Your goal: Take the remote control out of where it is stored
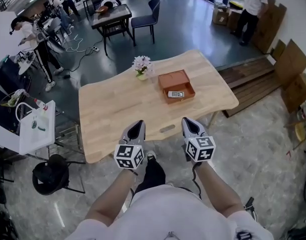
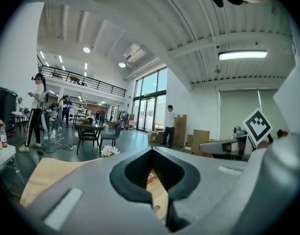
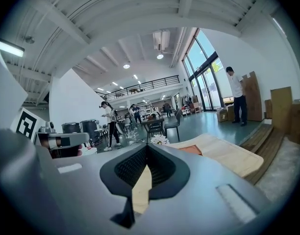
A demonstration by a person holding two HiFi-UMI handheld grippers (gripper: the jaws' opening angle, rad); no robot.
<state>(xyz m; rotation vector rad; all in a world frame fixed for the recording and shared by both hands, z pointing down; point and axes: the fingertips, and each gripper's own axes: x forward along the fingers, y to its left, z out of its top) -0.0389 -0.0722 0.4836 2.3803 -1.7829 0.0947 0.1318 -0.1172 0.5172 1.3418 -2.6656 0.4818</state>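
Observation:
A grey remote control [image 1: 175, 94] lies in the tray of an open brown box [image 1: 190, 90] near the middle of the light wooden table [image 1: 113, 111]. The box lid [image 1: 172, 78] is folded back behind it. My left gripper [image 1: 137, 126] and right gripper [image 1: 188, 122] hover side by side over the table's near edge, well short of the box. Both are shut with nothing held. In the left gripper view a sliver of the box [image 2: 151, 176] shows through the gripper's [image 2: 152, 153] closed jaws. The right gripper view shows its gripper [image 3: 147, 148] and the box [image 3: 191, 150] beyond.
A small pot of white flowers [image 1: 142, 65] stands just left of the box. A white side table [image 1: 37, 129] and black stool [image 1: 50, 174] stand at the left. Wooden pallets [image 1: 250, 81] and cardboard [image 1: 293, 64] lie at the right. People stand in the back.

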